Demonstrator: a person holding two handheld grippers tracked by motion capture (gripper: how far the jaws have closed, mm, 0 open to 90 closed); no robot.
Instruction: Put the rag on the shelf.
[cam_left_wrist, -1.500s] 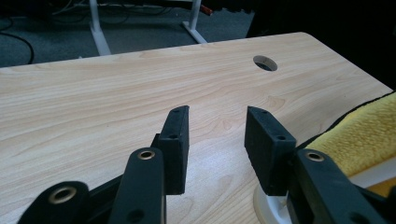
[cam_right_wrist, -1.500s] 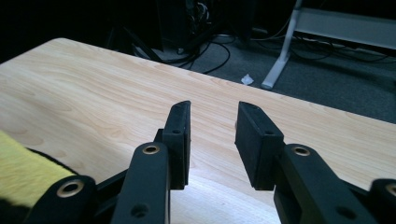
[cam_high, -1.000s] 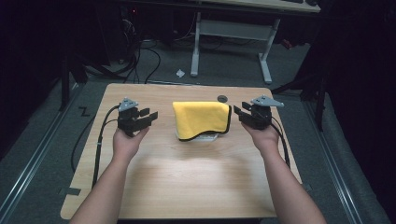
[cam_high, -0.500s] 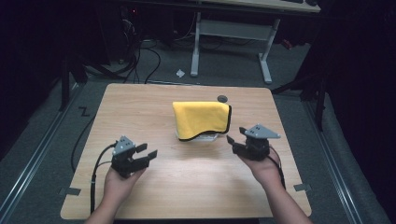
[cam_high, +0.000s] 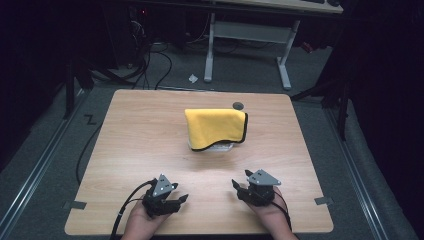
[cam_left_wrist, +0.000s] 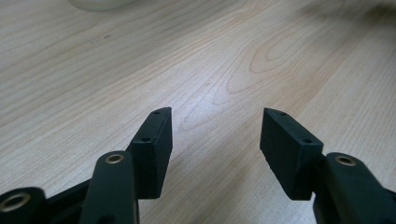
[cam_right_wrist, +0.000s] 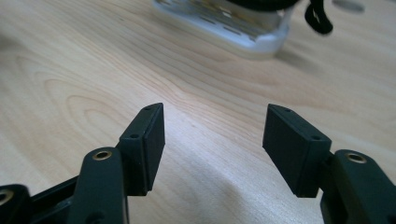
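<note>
A folded yellow cloth (cam_high: 215, 127) with a dark edge lies draped over a white slotted container (cam_high: 220, 146) near the middle of the wooden table (cam_high: 140, 135). My left gripper (cam_high: 181, 199) rests low at the table's front edge, left of centre, open with nothing between its jaws (cam_left_wrist: 215, 135). My right gripper (cam_high: 236, 186) sits at the front edge right of centre, also open and empty (cam_right_wrist: 215, 130). In the right gripper view the white container (cam_right_wrist: 233, 23) stands ahead of the jaws. Both grippers are well short of the cloth.
A small dark round disc (cam_high: 238, 105) lies on the table just behind the cloth. Cables (cam_high: 95, 145) trail off the left side onto the grey floor. A white desk frame (cam_high: 250, 35) stands beyond the table.
Both grippers have pulled back from beside the cloth to the table's front edge. Their jaws stay open. The cloth has not moved.
</note>
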